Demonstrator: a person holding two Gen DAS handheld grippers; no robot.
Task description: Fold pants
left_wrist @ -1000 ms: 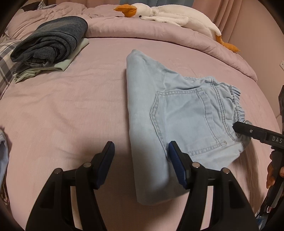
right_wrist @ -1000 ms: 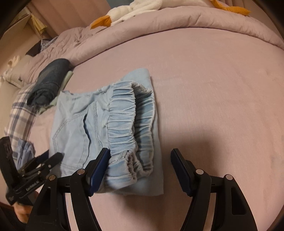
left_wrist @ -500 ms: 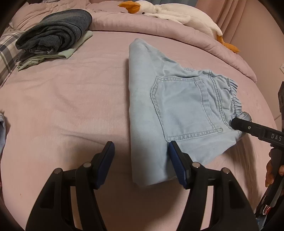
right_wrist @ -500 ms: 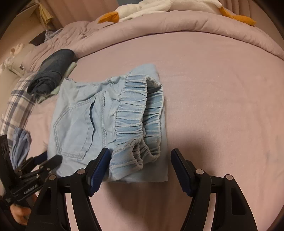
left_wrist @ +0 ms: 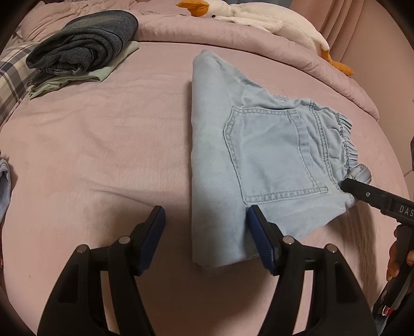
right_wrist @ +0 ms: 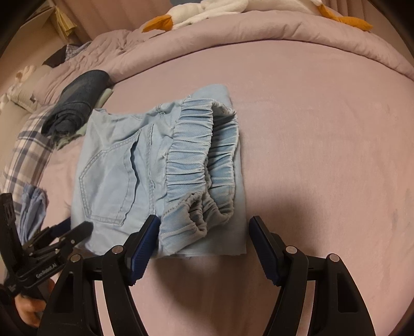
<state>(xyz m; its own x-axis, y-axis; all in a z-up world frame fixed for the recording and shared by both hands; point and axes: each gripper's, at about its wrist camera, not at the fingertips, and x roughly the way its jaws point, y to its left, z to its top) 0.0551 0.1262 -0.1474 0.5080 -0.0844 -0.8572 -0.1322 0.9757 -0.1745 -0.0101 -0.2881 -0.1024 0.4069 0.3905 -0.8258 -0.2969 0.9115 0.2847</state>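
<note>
Light blue denim pants (left_wrist: 258,155) lie folded into a compact block on the pink bed, back pocket up and elastic waistband (right_wrist: 196,160) toward the right gripper. My left gripper (left_wrist: 205,219) hovers over the near left corner of the block. Its jaws are opening, the fabric edge lies below the gap, and the pads are not pressing on it. My right gripper (right_wrist: 204,224) stands open over the near waistband corner, gripping nothing. The left wrist view shows one right finger (left_wrist: 362,193) at the waistband end. The left gripper (right_wrist: 64,237) appears at the lower left of the right wrist view.
A stack of dark folded clothes (left_wrist: 82,44) on a pale green piece sits at the back left. A white goose plush (left_wrist: 258,20) lies on the rolled duvet (right_wrist: 284,33) behind. Plaid fabric (left_wrist: 10,77) and a light blue garment (right_wrist: 33,206) lie at the left edge.
The pants sit slightly farther up in both views, as both cameras have tipped a little. The fold itself looks the same, and neither gripper has taken hold of it.
</note>
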